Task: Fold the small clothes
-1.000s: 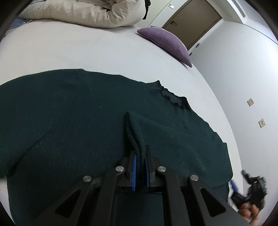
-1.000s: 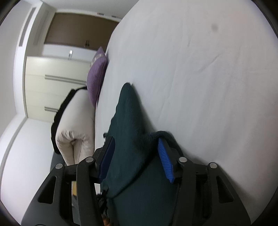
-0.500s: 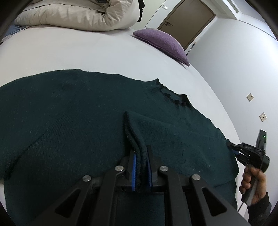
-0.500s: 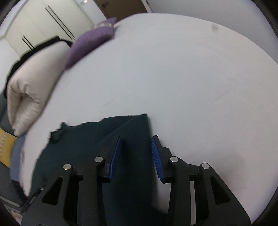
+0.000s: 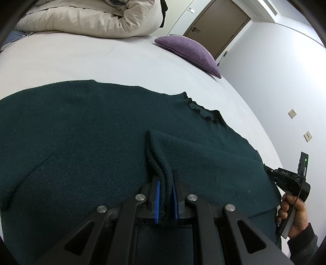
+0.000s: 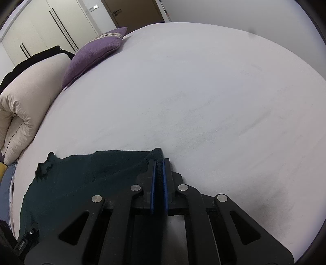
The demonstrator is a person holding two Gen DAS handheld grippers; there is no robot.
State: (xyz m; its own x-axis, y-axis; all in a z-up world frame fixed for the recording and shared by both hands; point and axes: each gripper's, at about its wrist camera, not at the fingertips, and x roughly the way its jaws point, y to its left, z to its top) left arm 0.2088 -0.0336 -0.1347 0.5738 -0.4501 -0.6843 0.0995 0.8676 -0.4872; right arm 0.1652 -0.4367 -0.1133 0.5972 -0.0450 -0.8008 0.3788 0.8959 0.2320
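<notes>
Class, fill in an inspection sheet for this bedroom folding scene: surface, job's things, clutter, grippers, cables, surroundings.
Surface: white bed sheet, smooth.
Job's things: dark green knitted sweater lying spread flat on the sheet.
Clutter: purple cushion; rolled cream duvet.
Grippers: left gripper shut on a raised fold of the sweater; right gripper shut on the sweater's edge.
Cables: thin black lead by the person's hand.
Surroundings: brown door; white wardrobe.
</notes>
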